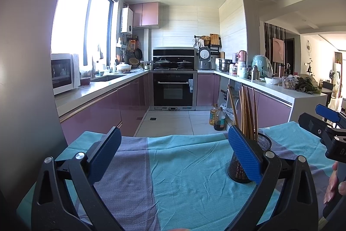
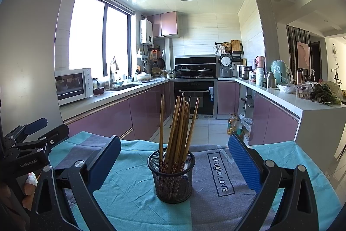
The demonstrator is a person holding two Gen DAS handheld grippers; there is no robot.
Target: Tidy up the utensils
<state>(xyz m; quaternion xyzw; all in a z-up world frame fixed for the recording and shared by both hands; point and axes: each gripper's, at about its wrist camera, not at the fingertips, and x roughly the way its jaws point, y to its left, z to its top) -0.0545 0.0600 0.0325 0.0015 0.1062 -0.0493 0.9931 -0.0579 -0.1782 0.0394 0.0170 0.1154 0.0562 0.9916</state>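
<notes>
A black mesh cup (image 2: 172,174) stands upright on a teal and grey cloth (image 2: 129,194), holding several wooden chopsticks (image 2: 179,129) that lean against its rim. My right gripper (image 2: 174,155) is open, its blue pads to either side of the cup and a little nearer than it, holding nothing. In the left wrist view the same cup (image 1: 260,142) and chopsticks (image 1: 246,112) sit behind the right pad (image 1: 244,155). My left gripper (image 1: 173,148) is open and empty over bare cloth (image 1: 183,176). Each gripper shows at the edge of the other's view.
The cloth covers a table whose far edge faces a kitchen floor. Oil bottles (image 1: 217,117) stand on the floor beyond. Purple cabinets and counters run along both sides, with an oven (image 1: 173,90) at the back. A hand (image 1: 334,183) holds the right gripper's handle.
</notes>
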